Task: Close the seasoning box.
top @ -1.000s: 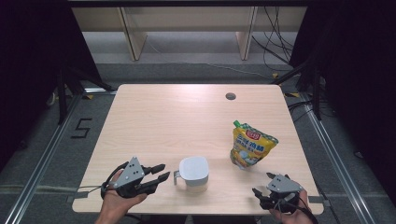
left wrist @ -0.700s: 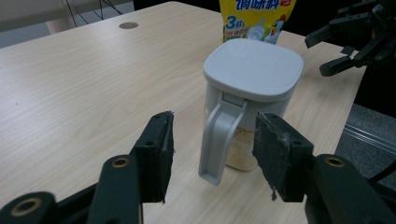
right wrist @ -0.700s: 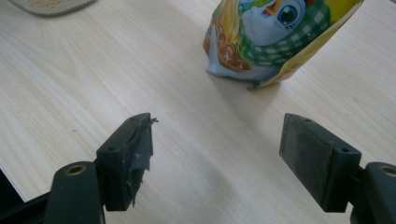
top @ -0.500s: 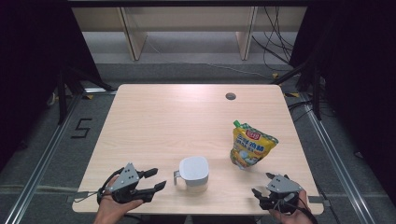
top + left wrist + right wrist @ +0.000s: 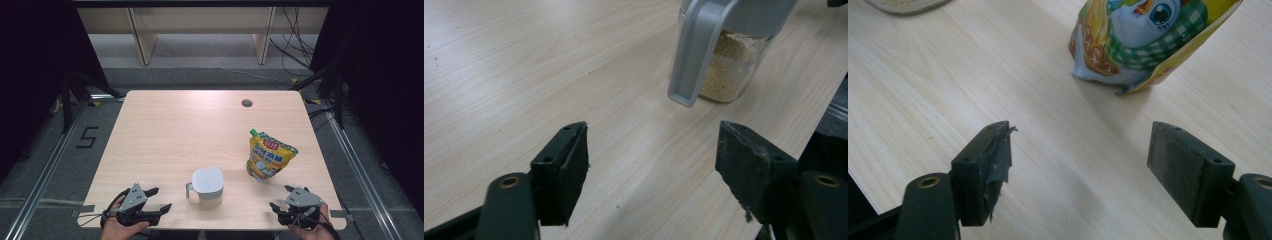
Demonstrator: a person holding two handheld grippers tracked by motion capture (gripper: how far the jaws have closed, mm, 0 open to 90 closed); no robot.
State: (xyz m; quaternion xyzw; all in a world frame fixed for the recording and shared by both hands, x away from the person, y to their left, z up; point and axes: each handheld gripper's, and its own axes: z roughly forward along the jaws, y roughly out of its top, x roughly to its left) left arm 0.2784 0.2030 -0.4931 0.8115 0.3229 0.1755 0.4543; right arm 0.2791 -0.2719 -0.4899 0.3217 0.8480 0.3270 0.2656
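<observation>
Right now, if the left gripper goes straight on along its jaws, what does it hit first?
Likely the grey handle of the lidded jar. The left gripper has just been opening, nothing between its jaws, bare table ahead; the handle sits slightly off-centre.

A light wooden table (image 5: 165,130) has a small round hole (image 5: 246,103) near its far edge. Behind it stands a pale shelf unit (image 5: 200,30). Black cables (image 5: 295,45) lie on the grey floor (image 5: 65,165), marked with a "5" (image 5: 86,137).
</observation>
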